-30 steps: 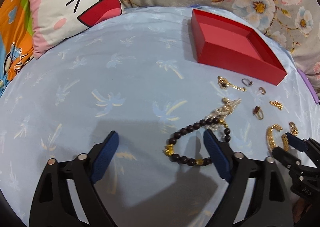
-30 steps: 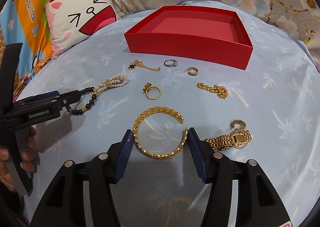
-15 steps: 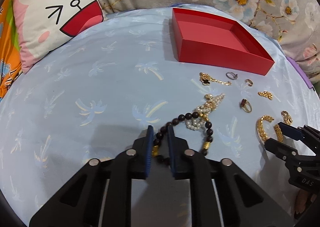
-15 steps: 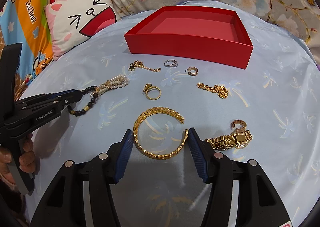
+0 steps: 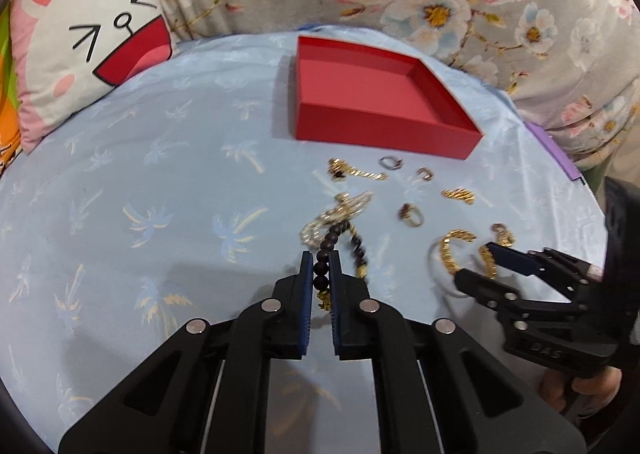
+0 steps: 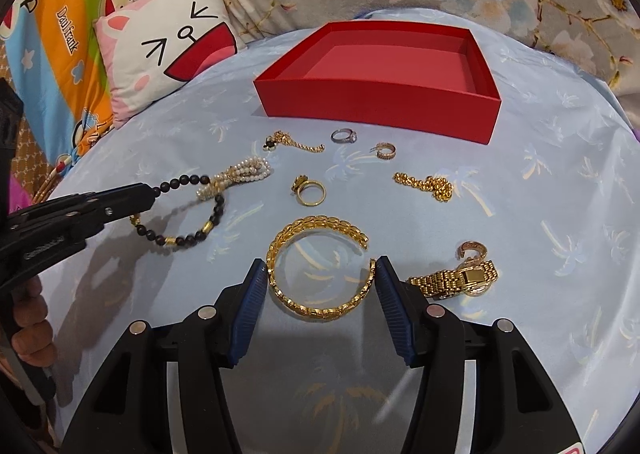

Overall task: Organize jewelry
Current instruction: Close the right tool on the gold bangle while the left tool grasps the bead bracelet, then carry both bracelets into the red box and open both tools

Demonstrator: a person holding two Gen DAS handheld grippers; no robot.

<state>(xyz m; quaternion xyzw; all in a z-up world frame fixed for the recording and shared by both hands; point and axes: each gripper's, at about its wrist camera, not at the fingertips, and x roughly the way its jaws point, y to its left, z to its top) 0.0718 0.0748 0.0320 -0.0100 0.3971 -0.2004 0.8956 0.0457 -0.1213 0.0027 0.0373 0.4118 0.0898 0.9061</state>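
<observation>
Left wrist view: black bead bracelet [image 5: 322,269] pinched between the pads of the left gripper [image 5: 320,266].
Right gripper [image 6: 320,274] straddles the gold bangle [image 6: 316,266] on the blue sheet [image 6: 540,254], pads at its sides at 9 and 3 o'clock, whether pressing I cannot tell. Red box [image 6: 380,102] sits at 12 o'clock, rings and chains between; pearl strand [image 6: 244,174] lies at 10 o'clock.

left tongs [image 5: 321,268] closed, beaded bracelet [image 5: 325,258] gripped – (lifting)
</observation>
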